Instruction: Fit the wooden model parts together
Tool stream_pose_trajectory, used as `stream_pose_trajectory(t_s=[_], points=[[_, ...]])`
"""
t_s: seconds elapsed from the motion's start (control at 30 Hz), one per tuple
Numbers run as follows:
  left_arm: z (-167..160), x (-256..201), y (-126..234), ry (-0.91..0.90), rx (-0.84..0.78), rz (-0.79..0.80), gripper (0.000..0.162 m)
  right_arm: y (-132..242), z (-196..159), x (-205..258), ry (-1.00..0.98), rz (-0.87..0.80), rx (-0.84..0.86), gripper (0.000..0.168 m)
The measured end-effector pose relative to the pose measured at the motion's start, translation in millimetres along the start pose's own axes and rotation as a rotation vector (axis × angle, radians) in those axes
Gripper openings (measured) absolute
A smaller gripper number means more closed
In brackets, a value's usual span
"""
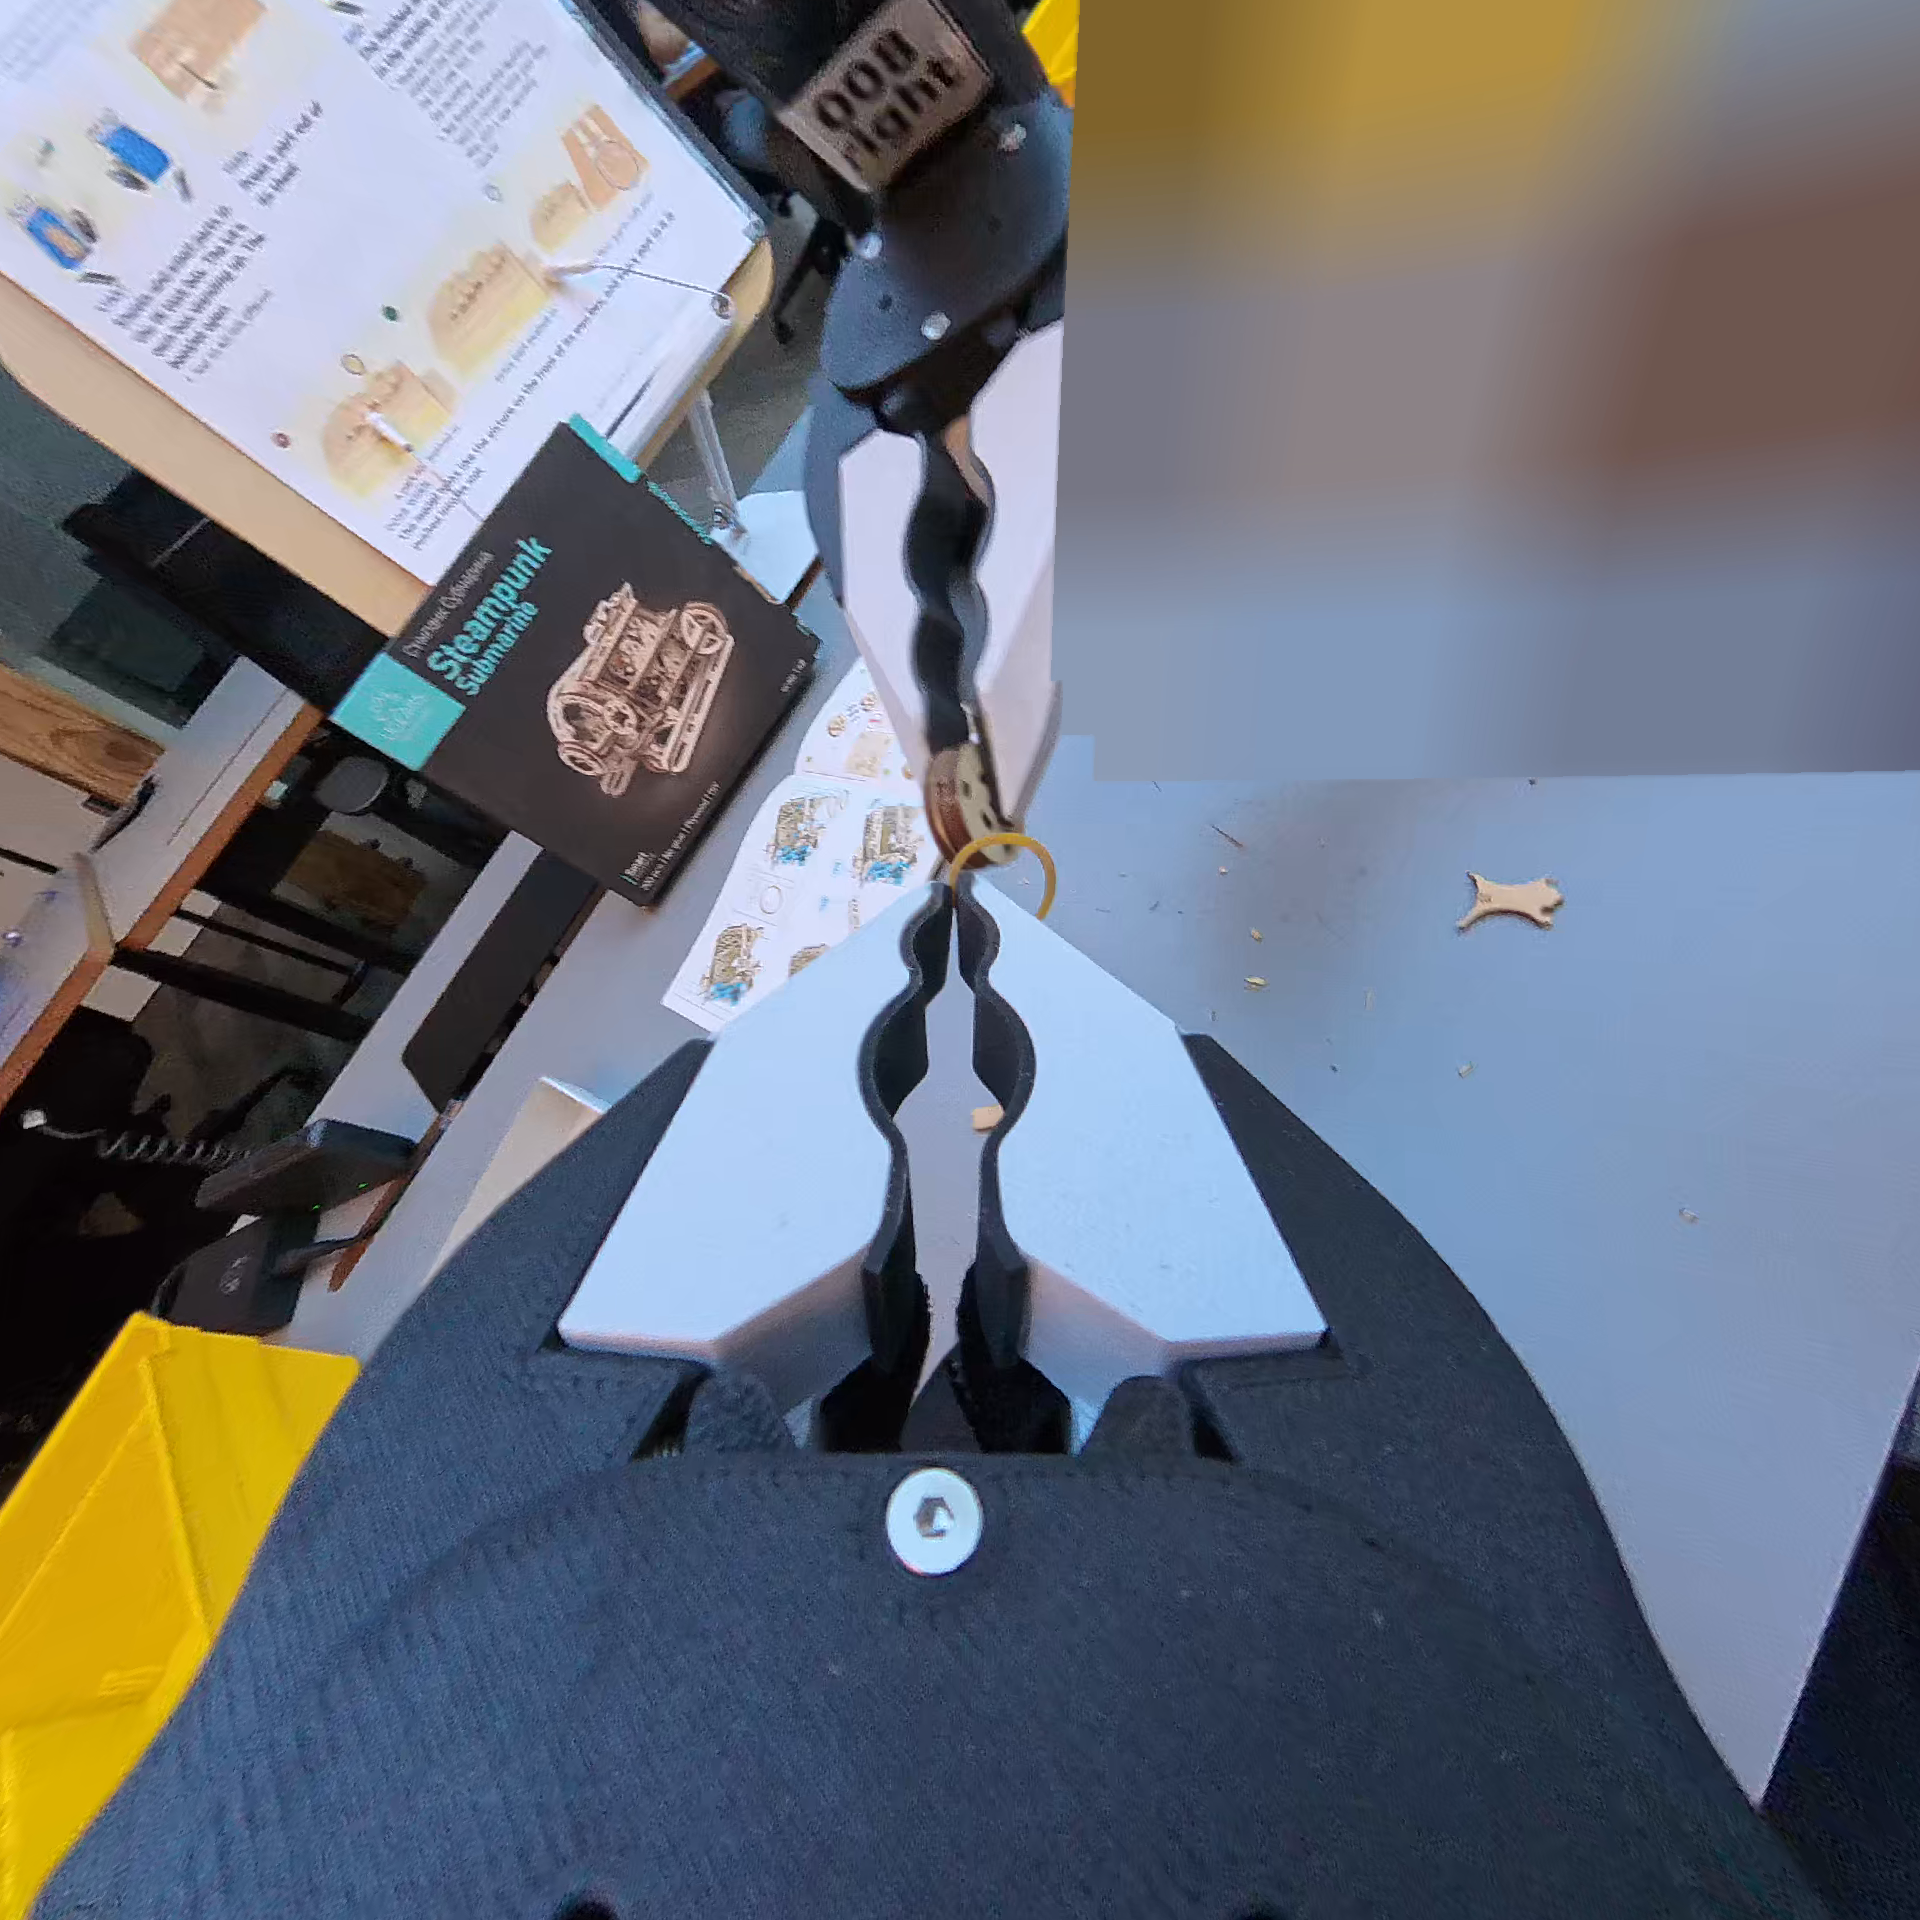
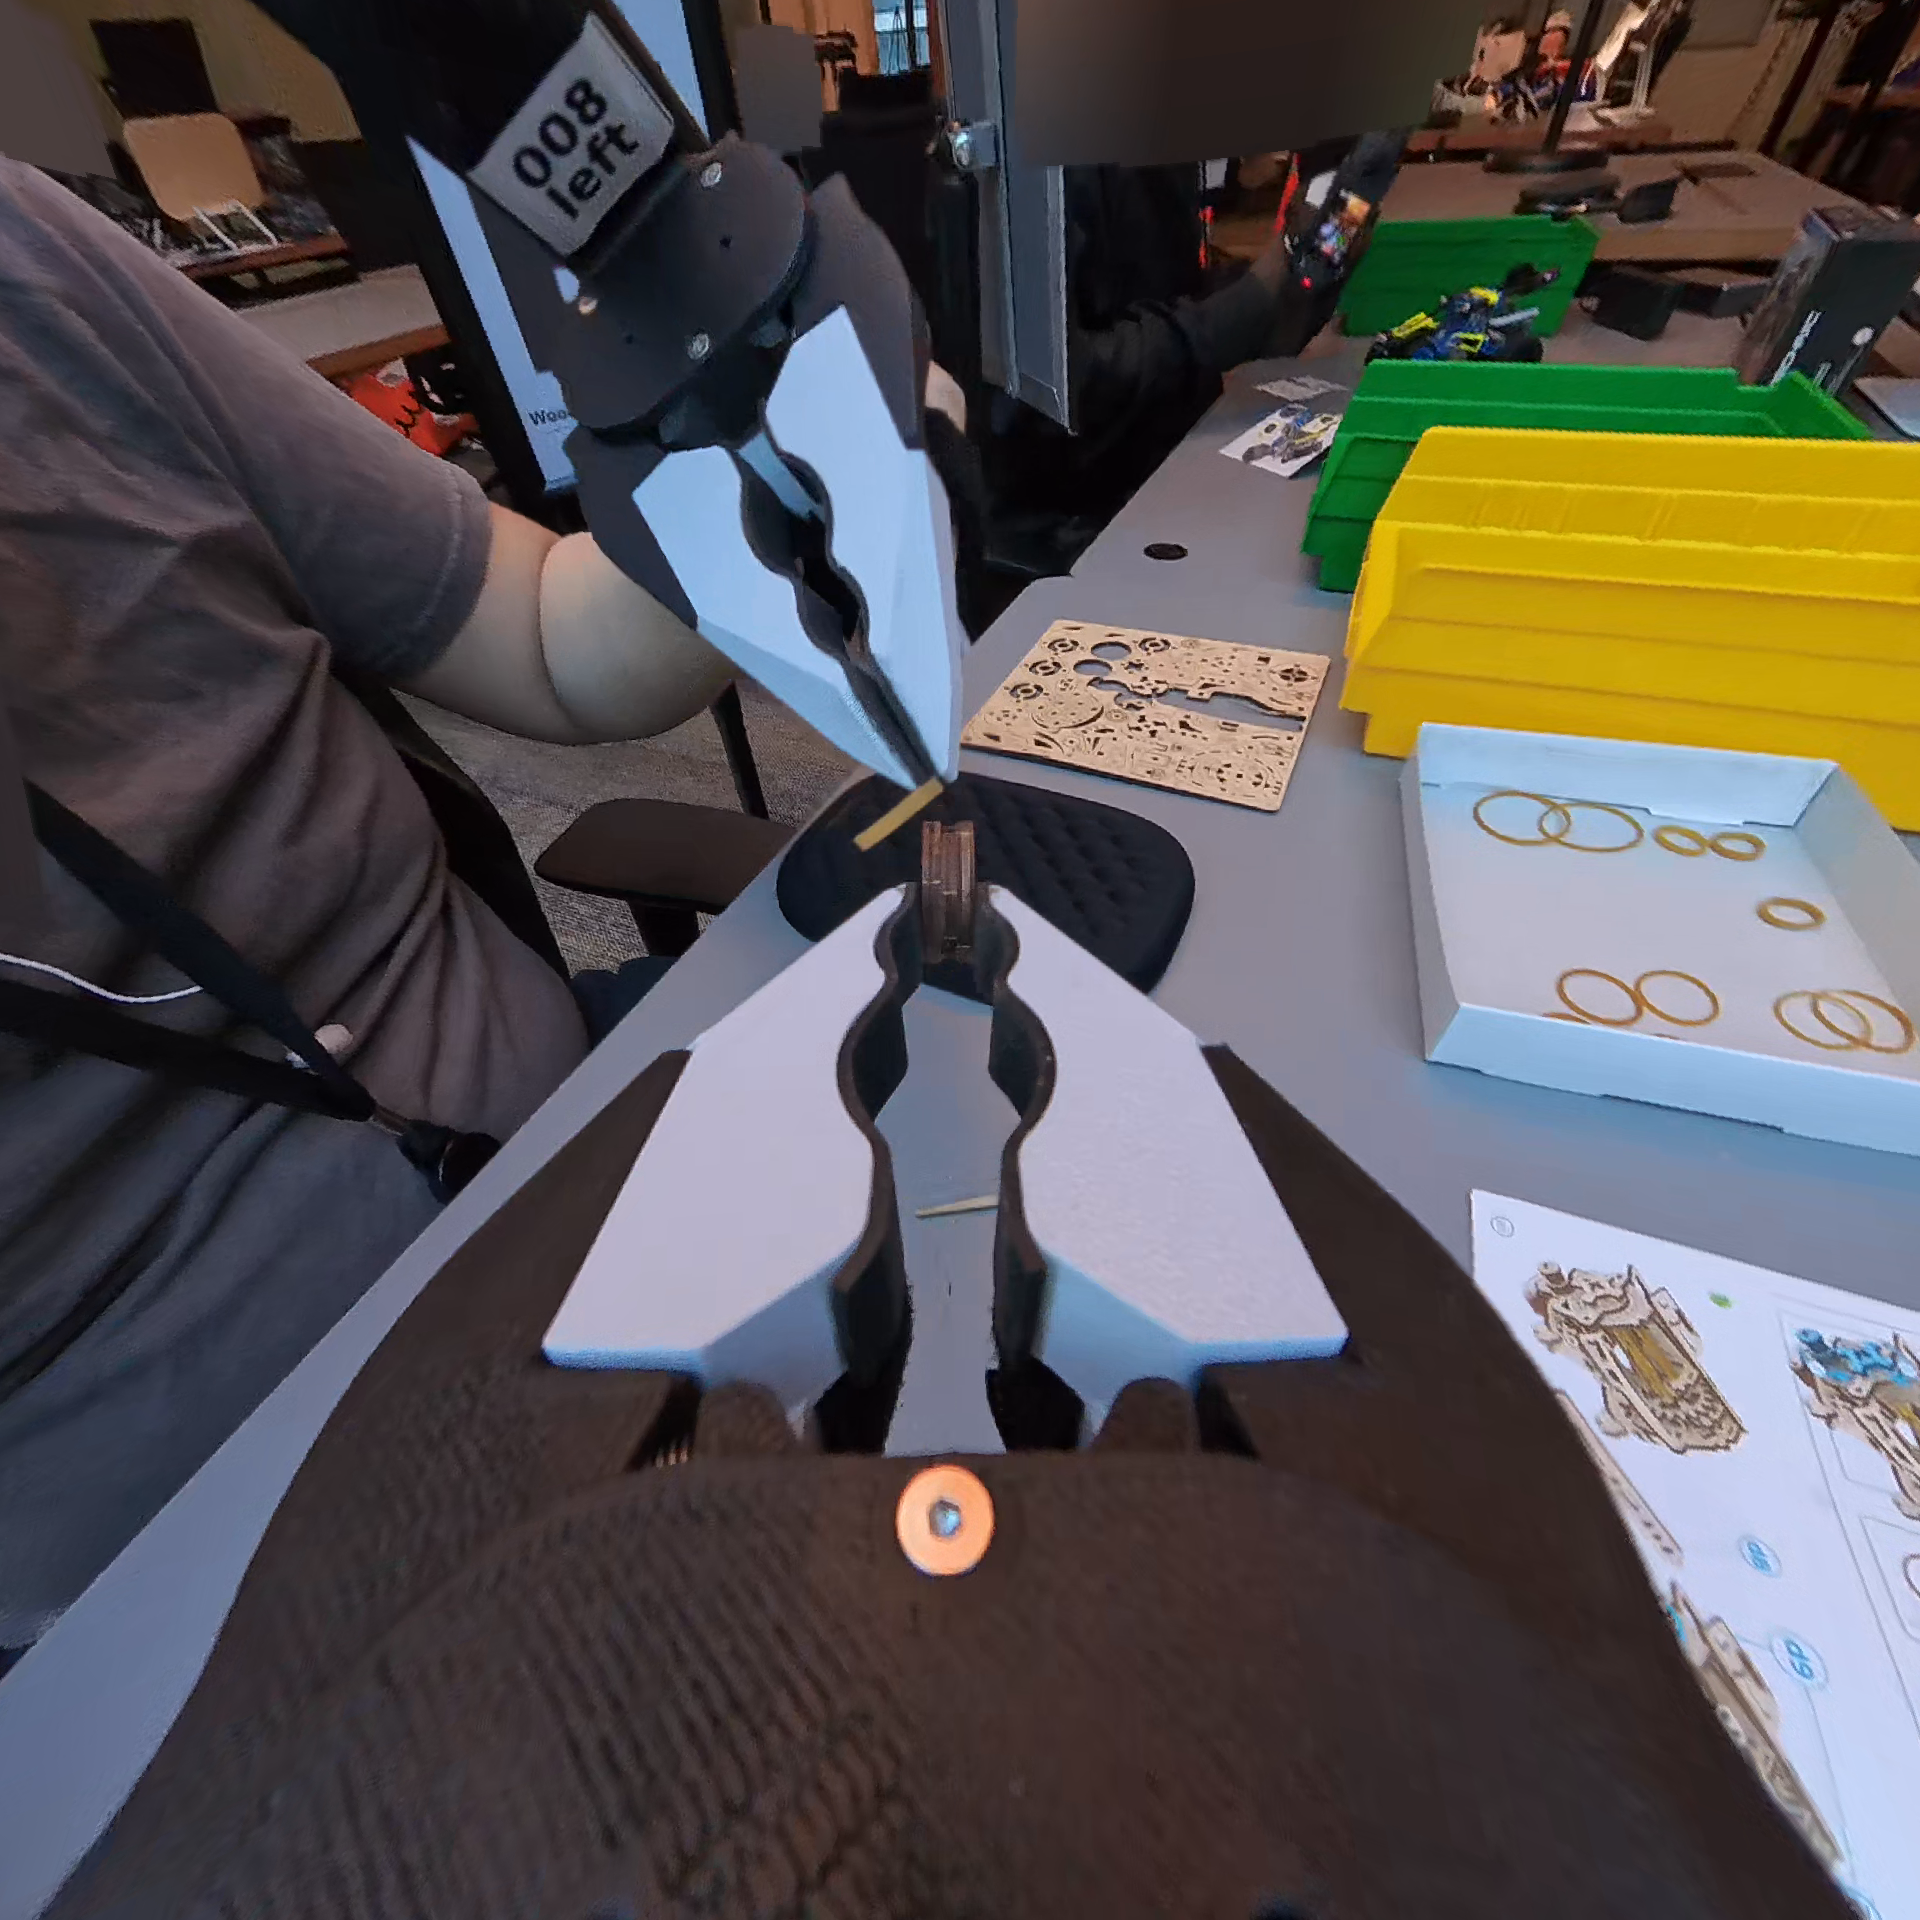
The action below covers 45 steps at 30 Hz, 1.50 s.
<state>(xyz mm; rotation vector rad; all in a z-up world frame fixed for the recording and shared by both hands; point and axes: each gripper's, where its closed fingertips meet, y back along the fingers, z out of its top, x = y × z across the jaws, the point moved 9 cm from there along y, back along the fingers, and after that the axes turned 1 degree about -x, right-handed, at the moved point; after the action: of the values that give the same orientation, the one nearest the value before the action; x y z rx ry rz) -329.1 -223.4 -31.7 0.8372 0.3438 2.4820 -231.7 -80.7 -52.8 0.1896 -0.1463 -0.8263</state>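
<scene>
Above the grey table (image 2: pixel 1299 935), the left gripper (image 2: pixel 928 774) slants steeply down from the upper left, a person's bare forearm (image 2: pixel 582 644) behind it. Its white wedge fingers with wavy black inner pads are clenched on a thin yellow rubber band (image 1: pixel 1003 868), pinched at the very tips; from the left wrist view the band hangs as a small loop, from the right wrist view it shows edge-on as a short strip. Just beside it, the right gripper (image 2: pixel 948 914) reaches forward and level, its tips grasping a small round wooden pulley (image 2: pixel 948 883) made of layered dark-edged discs with a groove round the rim. The band nearly touches the pulley; I cannot tell whether they meet. Farther right lie a laser-cut wooden parts sheet (image 2: pixel 1143 712), stacked yellow bins (image 2: pixel 1642 603), and a white cardboard tray (image 2: pixel 1662 1081) holding more bands.
</scene>
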Motion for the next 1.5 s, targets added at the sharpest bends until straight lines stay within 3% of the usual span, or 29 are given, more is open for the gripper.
stream_pose_trajectory(t_s=[0.03,0.4,1.07,1.4,1.5], points=[[4.9,3.1,1.2,0.007,0.003,0.013,0.0,-1.6,0.8,0.2,0.01,-0.014,-0.007,0.007],[20.7,17.8,-5.7,0.048,0.056,0.048,0.0,-4.3,9.2,-1.4,-0.007,-0.129,-0.081,0.006],[18.5,15.2,-5.4,0.026,0.035,0.072,0.001,-6.7,9.3,-0.1,0.019,-0.138,-0.096,0.006],[23.0,14.4,7.1,0.104,-0.03,-0.051,0.01,-7.4,12.6,13.6,0.153,-0.063,-0.117,0.006],[24.7,11.5,10.4,0.113,-0.053,-0.086,0.004,-7.4,13.9,16.1,0.163,-0.037,-0.132,0.007]])
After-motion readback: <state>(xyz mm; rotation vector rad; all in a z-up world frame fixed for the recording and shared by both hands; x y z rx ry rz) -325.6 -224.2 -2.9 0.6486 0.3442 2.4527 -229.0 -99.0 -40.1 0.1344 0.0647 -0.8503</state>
